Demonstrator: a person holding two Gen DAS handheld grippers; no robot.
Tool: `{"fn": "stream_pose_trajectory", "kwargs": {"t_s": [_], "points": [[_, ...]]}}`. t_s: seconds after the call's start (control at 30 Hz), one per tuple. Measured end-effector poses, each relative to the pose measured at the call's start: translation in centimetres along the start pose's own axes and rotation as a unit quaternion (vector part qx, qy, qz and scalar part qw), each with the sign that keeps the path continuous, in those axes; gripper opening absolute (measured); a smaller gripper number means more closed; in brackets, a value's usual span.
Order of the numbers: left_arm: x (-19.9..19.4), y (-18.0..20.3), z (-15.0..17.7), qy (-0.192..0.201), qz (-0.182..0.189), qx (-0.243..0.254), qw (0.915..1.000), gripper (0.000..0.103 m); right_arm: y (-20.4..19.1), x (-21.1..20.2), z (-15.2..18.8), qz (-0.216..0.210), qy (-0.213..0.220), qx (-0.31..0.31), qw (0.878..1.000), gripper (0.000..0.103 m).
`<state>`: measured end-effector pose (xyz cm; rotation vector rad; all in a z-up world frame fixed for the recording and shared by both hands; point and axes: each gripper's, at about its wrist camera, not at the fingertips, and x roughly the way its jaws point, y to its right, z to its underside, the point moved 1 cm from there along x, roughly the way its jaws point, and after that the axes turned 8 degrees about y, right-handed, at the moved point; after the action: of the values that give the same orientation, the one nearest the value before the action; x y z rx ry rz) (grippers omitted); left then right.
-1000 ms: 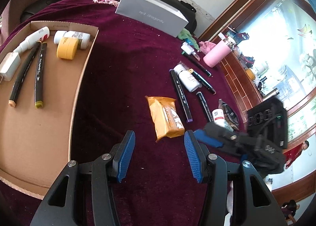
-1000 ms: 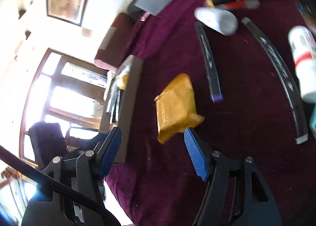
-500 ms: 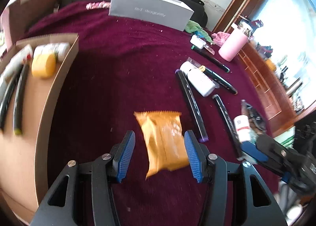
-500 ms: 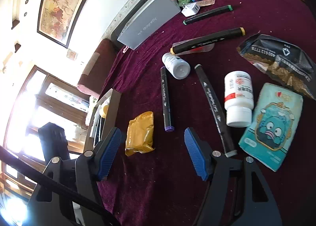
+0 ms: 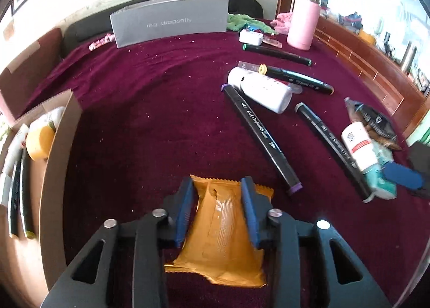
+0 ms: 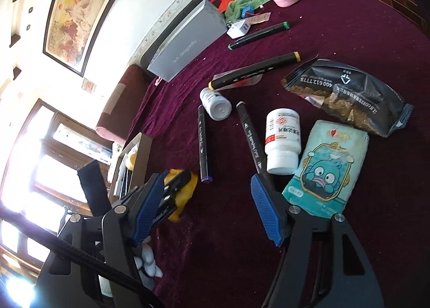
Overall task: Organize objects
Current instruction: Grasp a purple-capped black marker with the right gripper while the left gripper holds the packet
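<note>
Both grippers are showing: my left gripper [image 5: 216, 207] is squeezing the orange snack packet [image 5: 219, 238], while the right gripper [image 6: 208, 207] is hanging wide open near the markers [image 6: 251, 141].

A glossy, crinkled orange foil packet [image 5: 223, 230] lies on napped maroon velvet cloth [image 5: 150, 109]; the brown cardboard tray [image 5: 57, 162] beside it looks matt and papery.

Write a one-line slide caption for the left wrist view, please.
Left gripper closes on an orange snack packet on the maroon cloth, beside the cardboard tray.
</note>
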<state>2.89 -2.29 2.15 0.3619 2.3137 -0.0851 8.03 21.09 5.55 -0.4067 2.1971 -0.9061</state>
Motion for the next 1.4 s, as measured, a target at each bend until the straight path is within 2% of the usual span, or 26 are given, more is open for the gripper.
{"fn": "stream_pose_trajectory", "kwargs": {"t_s": [0.03,0.07,0.37,0.63,0.7,0.87,0.97,1.03,1.17,1.27,1.4], "points": [[-0.3,-0.3,-0.1,-0.001,0.009,-0.006,0.9999,0.008,0.0,0.1,0.0,0.000,-0.001,0.001,1.000,0.068],[-0.5,-0.5,-0.2,-0.003,0.017,-0.010,0.9998,0.008,0.0,0.3,0.1,0.000,-0.004,0.001,1.000,0.068],[-3.3,-2.2,0.8,0.008,0.066,-0.053,0.9964,0.008,-1.0,1.3,-0.7,0.010,-0.011,-0.012,1.000,0.068],[-4.6,-4.5,1.7,0.013,0.075,-0.088,0.9932,0.008,-3.3,5.4,-1.3,0.030,-0.044,-0.048,0.997,0.068],[-4.7,-4.6,2.0,0.012,0.076,-0.085,0.9934,0.008,-4.0,7.0,-1.2,0.041,-0.058,-0.067,0.995,0.068],[-3.6,-4.4,2.9,-0.008,0.078,-0.084,0.9934,0.008,-5.5,10.8,-1.4,0.103,-0.070,-0.124,0.984,0.068],[-3.4,-4.3,3.4,-0.007,0.078,-0.085,0.9932,0.015,-6.7,13.1,-0.8,0.137,-0.082,-0.167,0.973,0.067],[-3.5,-4.2,3.6,-0.008,0.068,-0.077,0.9946,0.030,-7.1,14.2,-0.3,0.152,-0.088,-0.187,0.966,0.067],[-4.2,-4.1,4.3,-0.009,0.086,-0.072,0.9936,0.032,-7.8,15.4,0.5,0.176,-0.095,-0.212,0.957,0.066],[-4.7,-3.5,4.8,-0.010,0.090,-0.057,0.9943,0.039,-8.0,15.3,1.0,0.192,-0.092,-0.232,0.949,0.066],[-6.2,-2.4,5.5,-0.001,0.117,-0.037,0.9925,0.039,-8.4,15.5,1.1,0.199,-0.097,-0.242,0.945,0.066]]}}
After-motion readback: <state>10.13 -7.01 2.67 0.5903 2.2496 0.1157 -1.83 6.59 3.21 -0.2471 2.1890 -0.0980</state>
